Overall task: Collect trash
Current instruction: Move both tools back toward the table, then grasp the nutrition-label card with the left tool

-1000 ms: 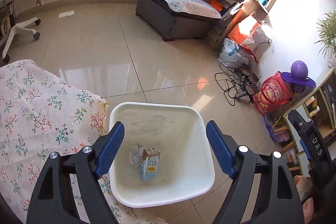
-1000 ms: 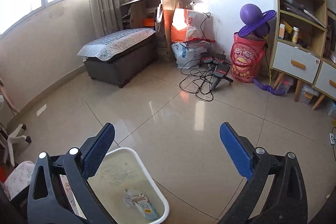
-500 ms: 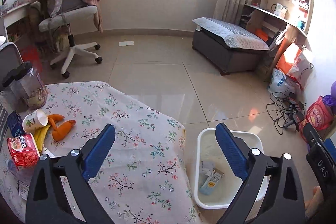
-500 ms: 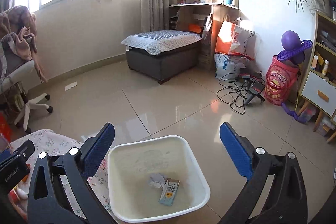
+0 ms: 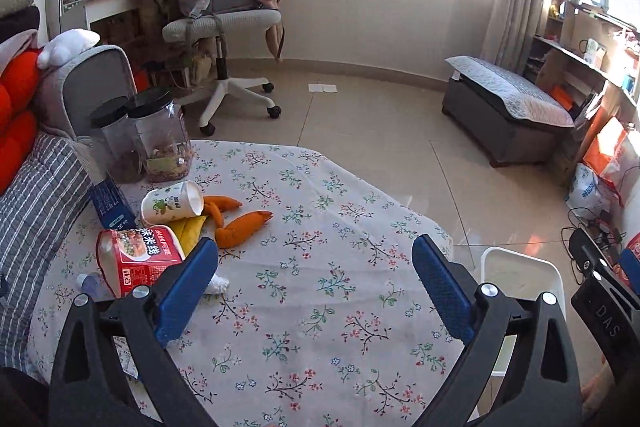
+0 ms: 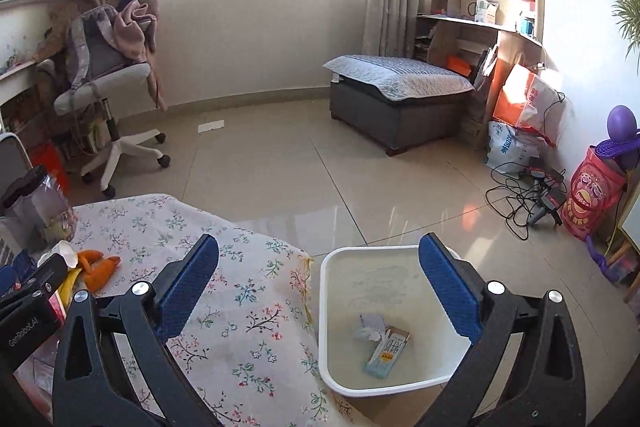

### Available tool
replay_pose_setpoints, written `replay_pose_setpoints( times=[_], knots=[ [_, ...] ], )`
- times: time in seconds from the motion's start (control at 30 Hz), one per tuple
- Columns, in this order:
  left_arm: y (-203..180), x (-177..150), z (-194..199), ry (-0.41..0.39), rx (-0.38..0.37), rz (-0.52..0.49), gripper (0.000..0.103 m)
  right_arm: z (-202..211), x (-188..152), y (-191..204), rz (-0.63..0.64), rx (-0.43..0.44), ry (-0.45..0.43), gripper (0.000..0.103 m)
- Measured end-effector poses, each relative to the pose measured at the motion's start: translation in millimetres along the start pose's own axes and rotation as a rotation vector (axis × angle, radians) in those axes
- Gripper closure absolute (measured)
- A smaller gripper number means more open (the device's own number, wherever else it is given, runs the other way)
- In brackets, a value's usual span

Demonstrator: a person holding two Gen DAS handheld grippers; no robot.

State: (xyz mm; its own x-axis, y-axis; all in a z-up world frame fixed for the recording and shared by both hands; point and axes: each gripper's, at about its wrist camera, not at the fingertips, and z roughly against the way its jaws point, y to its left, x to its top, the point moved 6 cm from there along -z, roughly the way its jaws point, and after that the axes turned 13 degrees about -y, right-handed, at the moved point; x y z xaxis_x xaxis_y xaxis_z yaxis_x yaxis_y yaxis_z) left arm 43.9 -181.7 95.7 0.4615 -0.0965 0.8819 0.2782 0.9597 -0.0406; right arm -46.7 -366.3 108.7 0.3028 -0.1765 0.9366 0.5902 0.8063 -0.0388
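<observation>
The left gripper hangs over the floral tablecloth, jaws spread wide and empty. Ahead to its left lie a red noodle tub, partly behind one finger, and a tipped paper cup. The right gripper, equally wide and empty, faces the white bin just beyond, holding a carton and crumpled paper.

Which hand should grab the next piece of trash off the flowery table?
Probably the left. The left gripper hangs open over the table, facing the red noodle cup and tipped paper cup. The right gripper, also open, points toward the white bin, with that trash far to its side.
</observation>
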Motion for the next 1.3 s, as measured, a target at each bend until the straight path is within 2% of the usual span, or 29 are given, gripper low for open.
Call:
replay_pose_setpoints(
  times=[0.17, 0.43, 0.6, 0.73, 0.87, 1.03, 1.2, 1.3],
  knots=[
    [48.1, -18.3, 5.4, 0.034, 0.085, 0.043, 0.008, 8.8, -10.0, 48.6, 0.11, 0.075, -0.001, 0.007],
    [134.3, -53.1, 6.7, 0.135, 0.226, 0.142, 0.008, 22.6, -28.3, 110.9, 0.23, 0.199, 0.023, 0.007],
    [182.8, -78.5, 2.7, 0.23, 0.278, 0.26, 0.008, 28.2, -33.0, 130.1, 0.258, 0.246, 0.03, 0.007],
    [213.7, -96.5, 3.2, 0.276, 0.327, 0.313, 0.008, 28.9, -35.4, 139.1, 0.264, 0.273, 0.045, 0.007],
    [245.8, -122.9, -1.0, 0.374, 0.385, 0.398, 0.008, 31.7, -37.9, 149.9, 0.273, 0.303, 0.05, 0.007],
    [271.1, -156.7, -14.9, 0.491, 0.439, 0.498, 0.008, 30.0, -43.1, 157.5, 0.294, 0.327, 0.07, 0.007],
    [274.8, -174.7, -35.4, 0.563, 0.447, 0.603, 0.008, 21.3, -43.4, 148.7, 0.258, 0.326, 0.108, 0.007],
    [270.0, -176.3, -46.9, 0.576, 0.433, 0.643, 0.008, 15.2, -44.5, 144.4, 0.233, 0.324, 0.132, 0.007]
  ],
)
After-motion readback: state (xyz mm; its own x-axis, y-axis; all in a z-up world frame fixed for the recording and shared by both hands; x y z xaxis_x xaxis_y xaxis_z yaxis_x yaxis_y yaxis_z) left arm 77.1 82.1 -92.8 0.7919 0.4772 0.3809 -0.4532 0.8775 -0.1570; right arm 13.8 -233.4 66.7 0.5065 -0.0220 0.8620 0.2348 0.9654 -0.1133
